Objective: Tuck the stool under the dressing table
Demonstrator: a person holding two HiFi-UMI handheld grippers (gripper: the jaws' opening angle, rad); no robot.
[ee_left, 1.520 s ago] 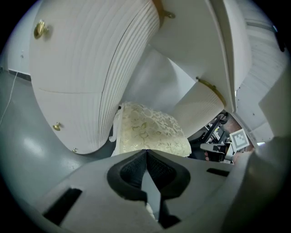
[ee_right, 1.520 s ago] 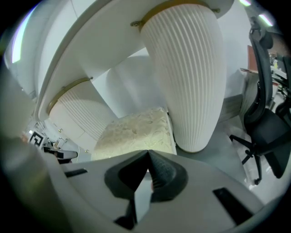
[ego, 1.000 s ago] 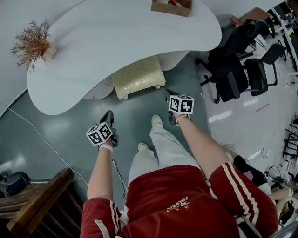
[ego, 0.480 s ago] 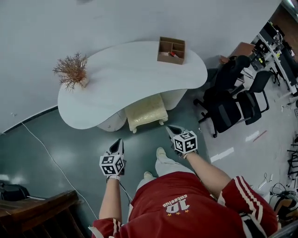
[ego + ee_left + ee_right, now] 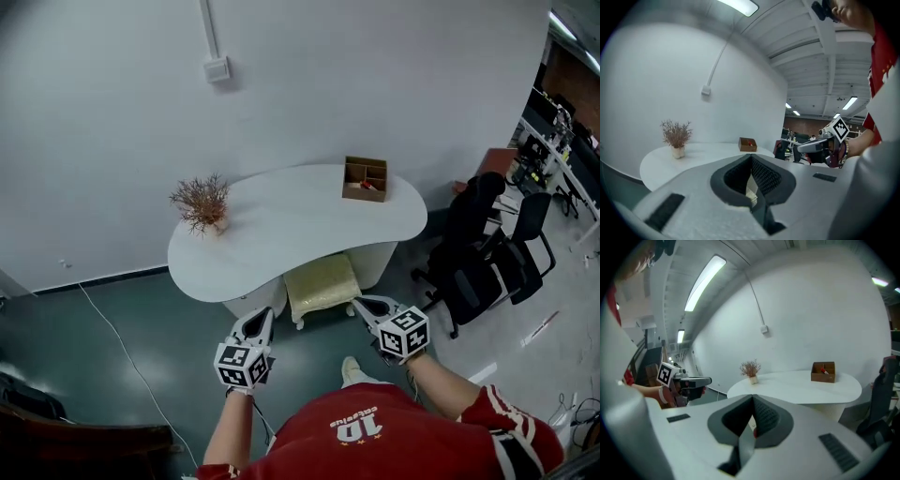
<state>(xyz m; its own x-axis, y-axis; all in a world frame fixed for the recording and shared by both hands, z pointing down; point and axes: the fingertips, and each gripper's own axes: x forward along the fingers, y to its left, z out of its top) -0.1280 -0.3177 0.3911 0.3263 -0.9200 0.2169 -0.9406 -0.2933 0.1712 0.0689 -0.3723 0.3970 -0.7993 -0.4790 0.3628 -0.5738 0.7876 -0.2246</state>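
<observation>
Stool (image 5: 322,286) sits mostly under dressing table (image 5: 281,230), near edge poking out toward me. L gripper (image 5: 262,319) & R gripper (image 5: 362,303) both clenched, empty, held clear of it; pushing prob done.

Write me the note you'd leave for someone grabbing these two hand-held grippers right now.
Left gripper: shut, empty, held in the air short of the table.
Right gripper: shut, empty, likewise.
Stool: under the dressing table, its front part showing past the tabletop.
On the table: a dried plant and a wooden box.
Done: the stool looks tucked in.
Left: probably nothing; perhaps a push deeper if it should be fully hidden.
</observation>
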